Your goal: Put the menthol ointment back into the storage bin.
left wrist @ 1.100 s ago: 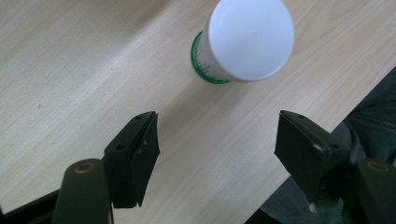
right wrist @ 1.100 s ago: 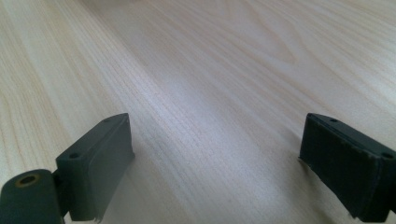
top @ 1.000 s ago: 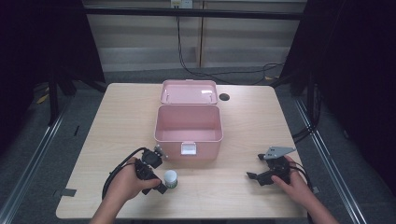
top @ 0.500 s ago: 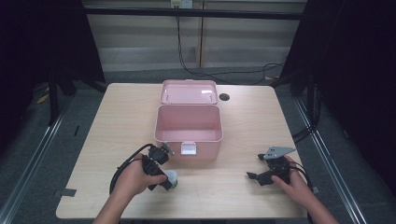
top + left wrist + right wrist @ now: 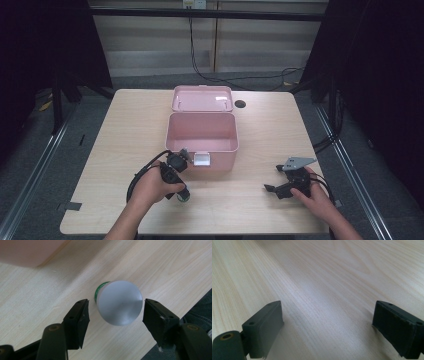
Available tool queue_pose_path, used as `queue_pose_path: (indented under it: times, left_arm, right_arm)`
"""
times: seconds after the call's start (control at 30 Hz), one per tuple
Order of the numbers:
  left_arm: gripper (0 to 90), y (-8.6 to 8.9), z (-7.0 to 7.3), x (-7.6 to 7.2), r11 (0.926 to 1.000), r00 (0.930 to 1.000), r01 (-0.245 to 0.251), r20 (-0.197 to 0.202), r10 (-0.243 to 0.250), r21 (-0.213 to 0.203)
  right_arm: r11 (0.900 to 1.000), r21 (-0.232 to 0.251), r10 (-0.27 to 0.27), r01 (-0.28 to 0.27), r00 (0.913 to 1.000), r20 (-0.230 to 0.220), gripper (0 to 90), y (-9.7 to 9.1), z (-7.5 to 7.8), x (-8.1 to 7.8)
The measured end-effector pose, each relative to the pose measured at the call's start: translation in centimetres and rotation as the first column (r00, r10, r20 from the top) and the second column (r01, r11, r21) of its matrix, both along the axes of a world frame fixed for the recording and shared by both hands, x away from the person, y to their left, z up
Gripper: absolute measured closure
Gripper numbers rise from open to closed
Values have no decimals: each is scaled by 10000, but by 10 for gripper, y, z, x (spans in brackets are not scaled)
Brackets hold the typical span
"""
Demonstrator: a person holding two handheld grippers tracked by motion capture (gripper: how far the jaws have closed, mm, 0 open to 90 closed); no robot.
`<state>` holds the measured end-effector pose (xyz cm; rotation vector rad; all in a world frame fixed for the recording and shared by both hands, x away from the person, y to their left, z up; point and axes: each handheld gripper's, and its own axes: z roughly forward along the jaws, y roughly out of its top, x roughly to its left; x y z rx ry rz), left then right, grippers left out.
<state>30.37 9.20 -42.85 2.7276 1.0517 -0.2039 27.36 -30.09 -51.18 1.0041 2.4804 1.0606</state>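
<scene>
Grey-capped, with a green band below the cap, a small bottle [image 5: 119, 302] stands upright on the wooden counter [image 5: 120, 130] just in front of the open pink box [image 5: 202, 131], near its left front corner. The left tool [image 5: 115, 315] points down over it, jaws either side of the cap; they have just been closing but are not yet touching it. Well apart to the right, the right tool [image 5: 327, 325] rests gaping over bare wood.

Bottle [image 5: 183, 196] stands on table [image 5: 250, 210] before open box [image 5: 202, 135].
</scene>
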Motion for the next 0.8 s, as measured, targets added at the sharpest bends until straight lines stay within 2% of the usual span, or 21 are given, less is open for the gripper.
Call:
queue_pose_path:
  times: [0.13, 0.33, 0.47, 0.8]
  left_arm:
    - [411, -3, -2, 2, 10000, 10000, 11, -7, -11, 44]
    - [494, -6, -2, 3, 10000, 9999, 15, -103, -15, 21]
    - [500, -6, 0, 3, 9997, 9998, -84, -204, 89, 237]
    - [500, -4, 26, 6, 9992, 9998, 8, -181, -1, 399]
  right_arm:
    - [10000, -1, -1, 1, 10000, -2, 89, 0, 0, 0]
    - [10000, -1, 2, -2, 10000, 0, 89, 0, 0, 0]
    - [10000, 0, -3, 3, 10000, -3, 89, 0, 0, 0]
    - [10000, 0, 1, -1, 10000, 0, 89, 0, 0, 0]
